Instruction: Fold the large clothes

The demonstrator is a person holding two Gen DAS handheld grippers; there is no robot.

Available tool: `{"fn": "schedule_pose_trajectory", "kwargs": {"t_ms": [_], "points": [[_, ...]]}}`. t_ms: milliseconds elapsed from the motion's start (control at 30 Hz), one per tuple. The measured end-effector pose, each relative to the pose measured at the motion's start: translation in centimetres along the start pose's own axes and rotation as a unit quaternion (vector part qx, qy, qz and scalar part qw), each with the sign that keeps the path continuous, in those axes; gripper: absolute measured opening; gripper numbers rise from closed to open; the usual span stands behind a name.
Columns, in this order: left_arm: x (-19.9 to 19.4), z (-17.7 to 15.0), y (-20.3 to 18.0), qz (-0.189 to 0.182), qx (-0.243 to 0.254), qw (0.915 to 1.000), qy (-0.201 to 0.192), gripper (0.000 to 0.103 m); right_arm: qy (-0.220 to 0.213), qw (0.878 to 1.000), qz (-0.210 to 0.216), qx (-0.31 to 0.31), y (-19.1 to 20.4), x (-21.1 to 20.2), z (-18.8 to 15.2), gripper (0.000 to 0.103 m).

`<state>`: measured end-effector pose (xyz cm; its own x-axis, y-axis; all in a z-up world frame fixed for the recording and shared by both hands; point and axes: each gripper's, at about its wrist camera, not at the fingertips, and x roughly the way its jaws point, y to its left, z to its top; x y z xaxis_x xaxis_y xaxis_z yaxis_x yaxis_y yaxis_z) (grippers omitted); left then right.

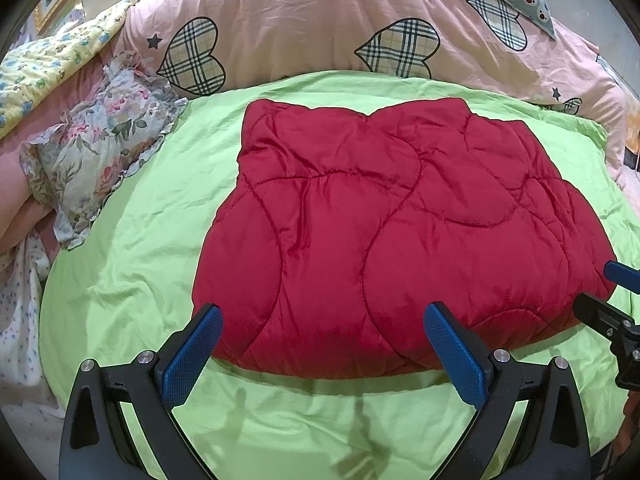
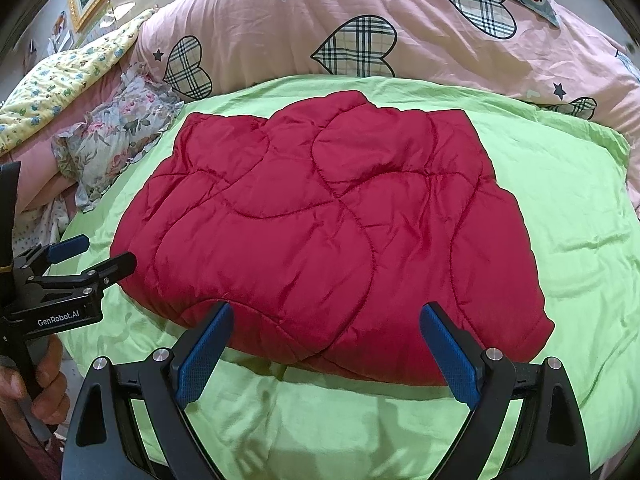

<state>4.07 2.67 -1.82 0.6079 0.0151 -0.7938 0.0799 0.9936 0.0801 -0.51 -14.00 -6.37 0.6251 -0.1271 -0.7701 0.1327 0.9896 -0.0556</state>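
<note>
Red quilted coat (image 1: pixel 384 232) lies folded into a compact block mid-bed; both tools, left (image 1: pixel 324 344) and right (image 2: pixel 326 342), hover spread and empty; little apparently remains.

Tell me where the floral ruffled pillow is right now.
The floral ruffled pillow lies at the left of both wrist views, off the far-left corner of the red quilted garment, overlapping the green sheet's edge below the pink heart-print duvet.

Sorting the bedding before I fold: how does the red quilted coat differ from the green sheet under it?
The red coat is puffy with curved stitch lines; the green sheet is thin and unstitched. The coat is a folded bundle; the sheet lies spread beneath it. Both are wrinkled.
</note>
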Motion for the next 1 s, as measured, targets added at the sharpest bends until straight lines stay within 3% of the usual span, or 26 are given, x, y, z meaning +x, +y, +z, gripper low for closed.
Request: {"fn": "schedule_pose_trajectory", "kwargs": {"t_ms": [1000], "points": [[0.43, 0.35, 0.10, -0.004, -0.002, 1.0000, 0.001, 0.101, -0.001, 1.000, 0.000, 0.009, -0.88, 0.16, 0.32, 0.095]]}}
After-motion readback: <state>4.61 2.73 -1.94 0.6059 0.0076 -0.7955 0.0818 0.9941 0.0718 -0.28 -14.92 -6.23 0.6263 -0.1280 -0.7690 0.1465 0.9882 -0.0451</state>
